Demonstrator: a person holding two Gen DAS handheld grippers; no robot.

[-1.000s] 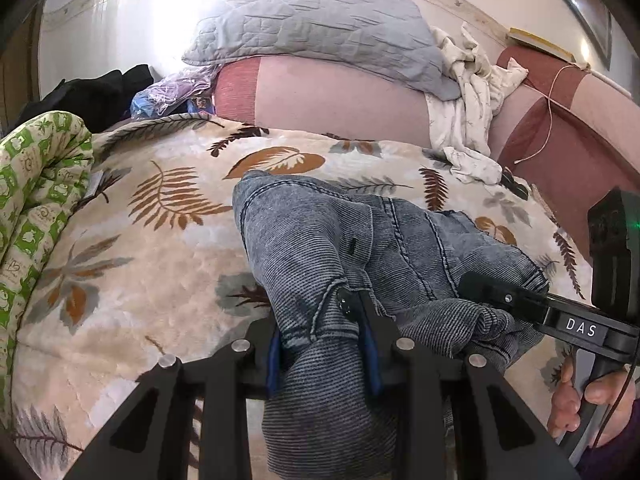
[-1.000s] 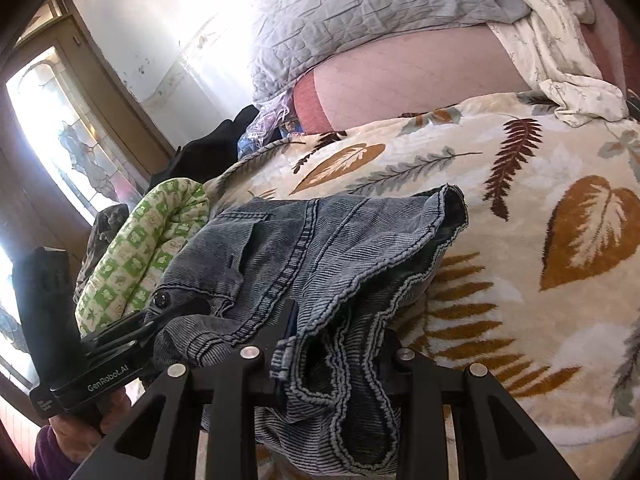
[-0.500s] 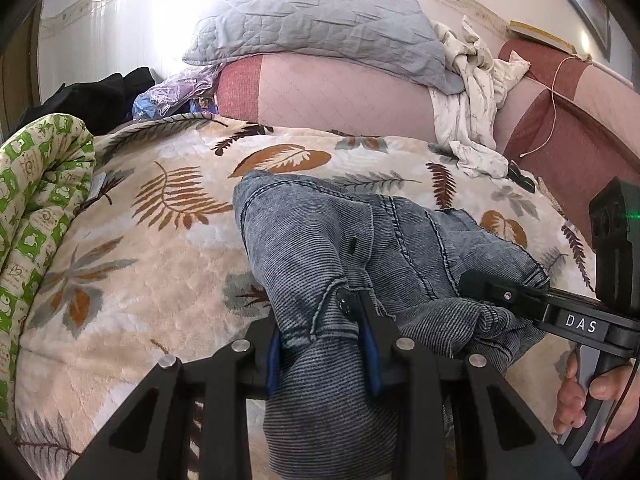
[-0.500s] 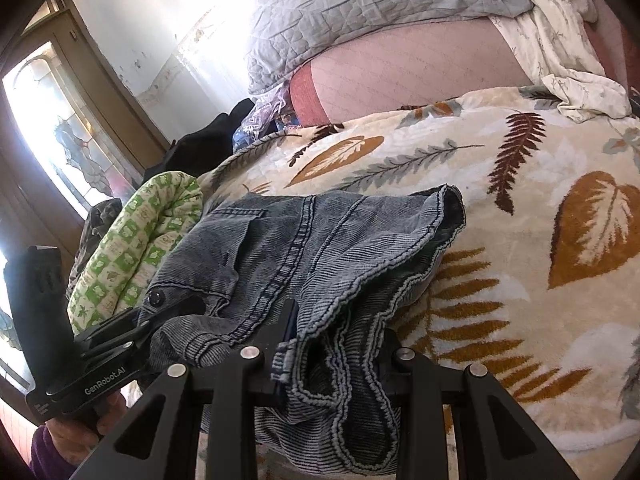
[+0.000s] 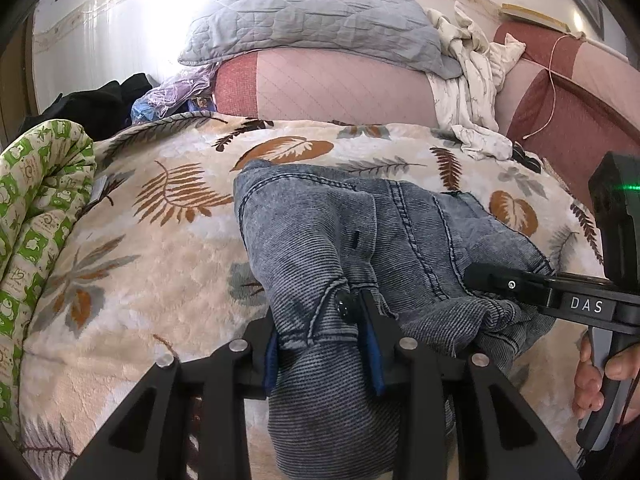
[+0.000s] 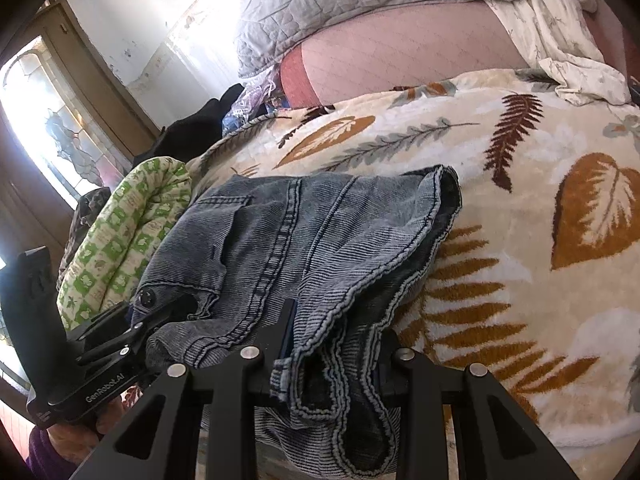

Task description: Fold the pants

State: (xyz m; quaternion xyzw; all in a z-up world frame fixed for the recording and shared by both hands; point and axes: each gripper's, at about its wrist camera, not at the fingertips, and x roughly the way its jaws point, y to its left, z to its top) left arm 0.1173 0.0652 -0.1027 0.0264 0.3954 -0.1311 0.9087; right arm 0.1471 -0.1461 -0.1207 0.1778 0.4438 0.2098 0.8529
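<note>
Left view alone: cord [image 5: 553, 80]. Right view alone: window [image 6: 48, 120].

Leaf-print blanket [image 5: 160, 240], grey pillow [image 5: 312, 12], green quilt [image 5: 36, 200].

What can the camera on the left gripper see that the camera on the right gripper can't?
Only the left wrist view shows the thin cord hanging on the red headboard, and the right gripper from the side. Only the right wrist view shows the bright window and the left gripper from the side. Both show the denim pants, the leaf blanket, the green quilt and the grey pillow.
</note>
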